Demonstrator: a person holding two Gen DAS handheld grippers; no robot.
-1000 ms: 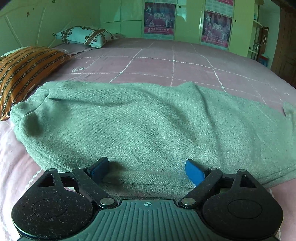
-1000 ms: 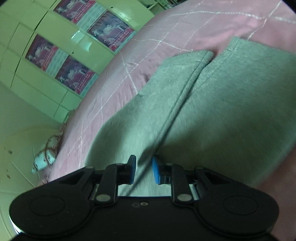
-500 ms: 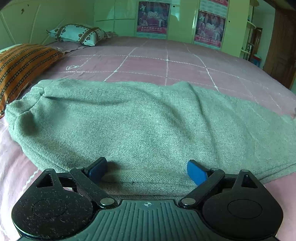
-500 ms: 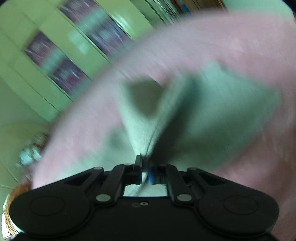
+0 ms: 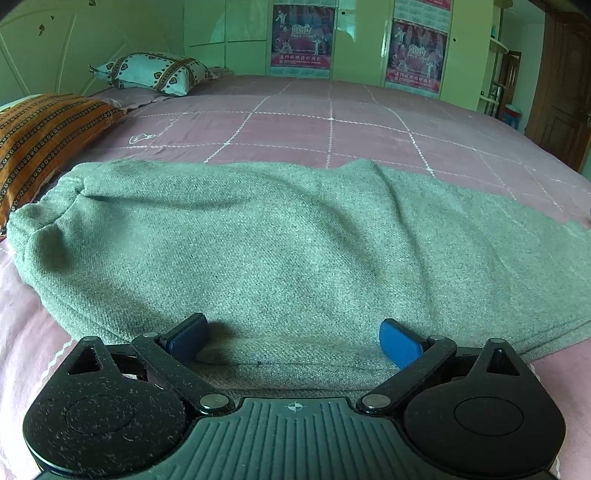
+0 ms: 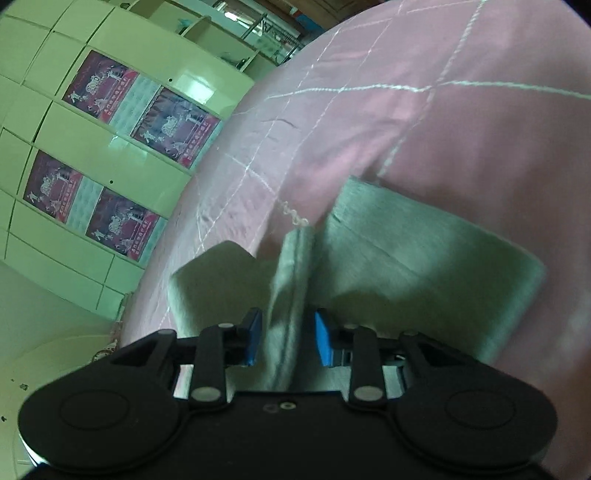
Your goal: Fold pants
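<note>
the grey-green pants (image 5: 280,240) lie spread across a pink bed sheet (image 5: 332,125) with a white stitched grid; beyond it two pillows (image 5: 155,72) and pale green wardrobe doors (image 5: 225,22) with posters. the left gripper (image 5: 293,341) stands wide and opening above the pants' near edge, gripping nothing. only the right wrist view shows the right gripper (image 6: 284,341), narrow and opening, a raised fold of pants between its blue pads (image 6: 323,341), loose.
</note>
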